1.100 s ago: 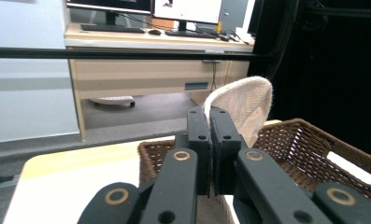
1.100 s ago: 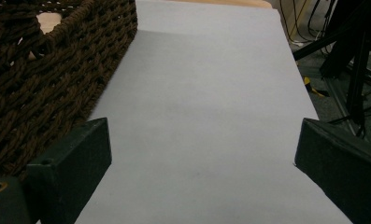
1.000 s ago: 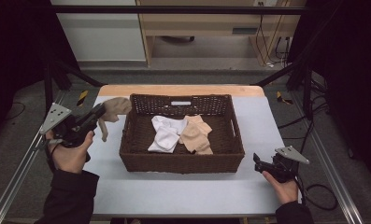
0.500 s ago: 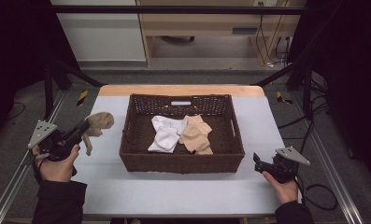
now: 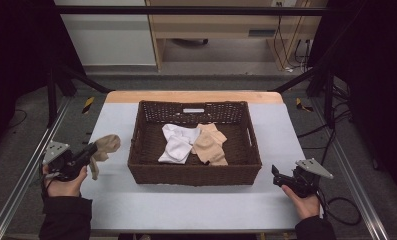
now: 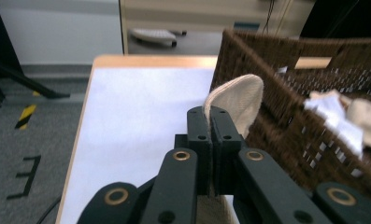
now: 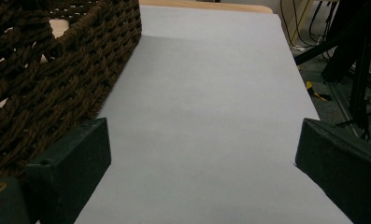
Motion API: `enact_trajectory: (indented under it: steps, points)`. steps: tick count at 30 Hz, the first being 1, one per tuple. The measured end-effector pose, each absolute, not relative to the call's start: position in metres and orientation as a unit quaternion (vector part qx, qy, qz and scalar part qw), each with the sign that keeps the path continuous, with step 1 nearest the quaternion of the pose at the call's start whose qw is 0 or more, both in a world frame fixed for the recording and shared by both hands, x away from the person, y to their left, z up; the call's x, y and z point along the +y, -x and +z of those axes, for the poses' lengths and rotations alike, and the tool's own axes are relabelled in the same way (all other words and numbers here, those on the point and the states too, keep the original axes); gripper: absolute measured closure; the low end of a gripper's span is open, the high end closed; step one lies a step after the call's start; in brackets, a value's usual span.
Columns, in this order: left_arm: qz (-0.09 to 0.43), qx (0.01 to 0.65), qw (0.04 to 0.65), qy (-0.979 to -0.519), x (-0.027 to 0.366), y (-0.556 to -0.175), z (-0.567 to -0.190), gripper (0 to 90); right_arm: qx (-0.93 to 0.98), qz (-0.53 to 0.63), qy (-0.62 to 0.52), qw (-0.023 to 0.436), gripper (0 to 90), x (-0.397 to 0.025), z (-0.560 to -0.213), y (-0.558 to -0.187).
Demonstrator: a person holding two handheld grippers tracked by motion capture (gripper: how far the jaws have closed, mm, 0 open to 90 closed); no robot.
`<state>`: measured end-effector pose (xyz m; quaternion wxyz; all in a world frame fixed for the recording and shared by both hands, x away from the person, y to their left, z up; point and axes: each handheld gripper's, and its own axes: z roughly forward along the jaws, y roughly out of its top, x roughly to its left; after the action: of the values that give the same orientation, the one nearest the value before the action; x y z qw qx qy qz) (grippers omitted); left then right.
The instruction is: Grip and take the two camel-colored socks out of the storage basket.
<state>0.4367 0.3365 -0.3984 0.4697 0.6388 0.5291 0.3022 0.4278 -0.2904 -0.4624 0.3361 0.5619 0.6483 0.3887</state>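
Hands enter from the near edge in the high view: the left gripper (image 5: 88, 151), raised left of the wicker basket (image 5: 193, 171), carries a beige sock (image 5: 104, 148); the right gripper (image 5: 277, 173) rests near the basket's right corner. Left gripper view: jaws clamped tight on the sock (image 6: 237, 100). Right gripper view: jaws spread wide, empty, over the white table (image 7: 211, 116).

The high view looks forward and down over the whole table (image 5: 196, 210). The left gripper view sits low, close along its jaws, facing the basket (image 6: 309, 107) wall. The right gripper view, equally low, shares that basket (image 7: 47, 84) and table.
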Motion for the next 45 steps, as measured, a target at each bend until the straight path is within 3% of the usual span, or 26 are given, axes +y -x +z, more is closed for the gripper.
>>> enact_trajectory:
  steps: [9,17,19,21,24,29,45]
  points:
    - [0.272,0.535,0.397,-0.695,0.321,-0.446,-0.438,87.4,0.649,0.390,-0.560,0.335,3.9,-0.290,-0.462,-0.426]
    - [0.266,0.531,0.380,-0.709,0.314,-0.447,-0.447,83.0,0.650,0.389,-0.560,0.335,3.9,-0.290,-0.462,-0.426]
    - [0.272,0.533,0.377,-0.707,0.316,-0.448,-0.450,71.8,0.649,0.390,-0.561,0.334,3.9,-0.290,-0.462,-0.426]
    - [0.277,0.533,0.376,-0.705,0.317,-0.448,-0.450,68.4,0.649,0.391,-0.561,0.335,3.9,-0.291,-0.462,-0.426]
    - [0.290,0.538,0.388,-0.691,0.319,-0.448,-0.447,55.8,0.649,0.390,-0.562,0.333,3.9,-0.290,-0.462,-0.427]
    - [0.294,0.537,0.415,-0.673,0.320,-0.446,-0.439,49.2,0.648,0.392,-0.562,0.333,3.9,-0.290,-0.462,-0.427]
    - [0.321,0.514,0.456,-0.652,0.312,-0.436,-0.401,50.5,0.648,0.394,-0.560,0.334,3.9,-0.290,-0.462,-0.427]
